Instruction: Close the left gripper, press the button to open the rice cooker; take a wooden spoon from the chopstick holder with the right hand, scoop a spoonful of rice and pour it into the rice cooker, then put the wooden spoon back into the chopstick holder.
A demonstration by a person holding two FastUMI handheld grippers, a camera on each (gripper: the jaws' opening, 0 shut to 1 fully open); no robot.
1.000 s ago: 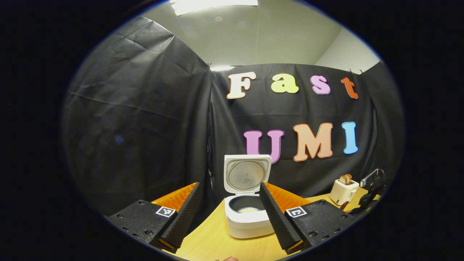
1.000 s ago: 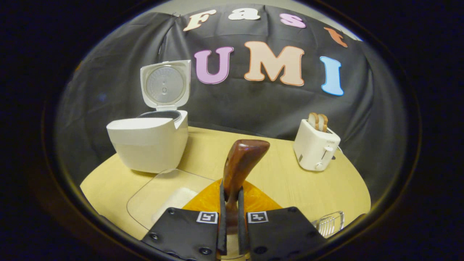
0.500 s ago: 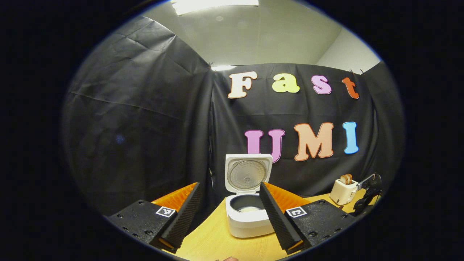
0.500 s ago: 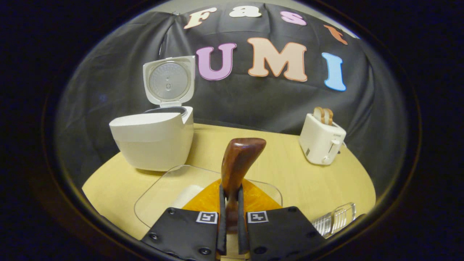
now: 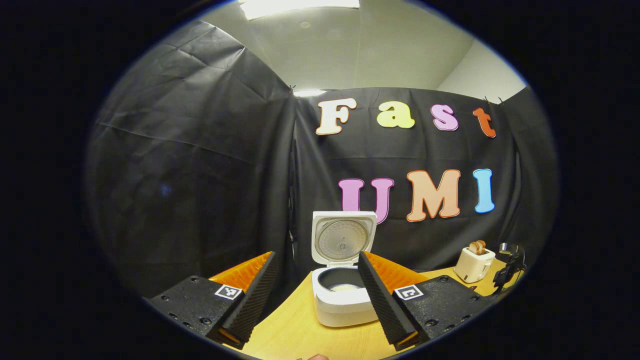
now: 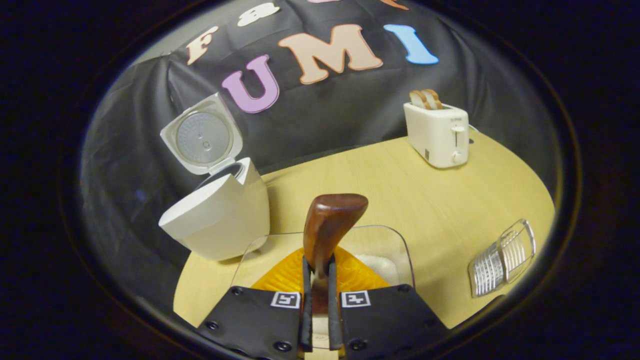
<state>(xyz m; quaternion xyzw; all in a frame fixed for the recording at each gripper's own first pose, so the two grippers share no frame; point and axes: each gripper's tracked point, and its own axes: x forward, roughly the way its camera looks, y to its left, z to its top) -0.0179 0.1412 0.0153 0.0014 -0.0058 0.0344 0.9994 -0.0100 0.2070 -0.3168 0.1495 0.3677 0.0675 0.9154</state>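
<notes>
Right claw [image 6: 317, 300]: fingers pressed together on the handle of the wooden spoon [image 6: 327, 230], low centre of the right gripper view. The spoon rises straight out from between the fingers, long axis running up the frame, bowl end uppermost and tilted slightly right. Directly beneath and behind the spoon sits a clear container [image 6: 385, 250] with white rice [image 6: 382, 265] inside, on the counter [image 6: 425, 200].

Rice cooker [image 6: 220, 215]: left of the spoon in the right gripper view, lid up and leaning toward the upper left. In the left gripper view the rice cooker [image 5: 342, 295] stands at lower centre, lid upright, a pale patch in the inner pot.

Left claw [image 5: 315, 295]: fingers spread wide, nothing between them; the cooker shows through the gap, farther off.

Toaster [image 6: 437, 132]: upper right of the right gripper view, two slices in its slots. Clear ribbed holder [image 6: 502, 257]: lower right, lying near the counter edge.
</notes>
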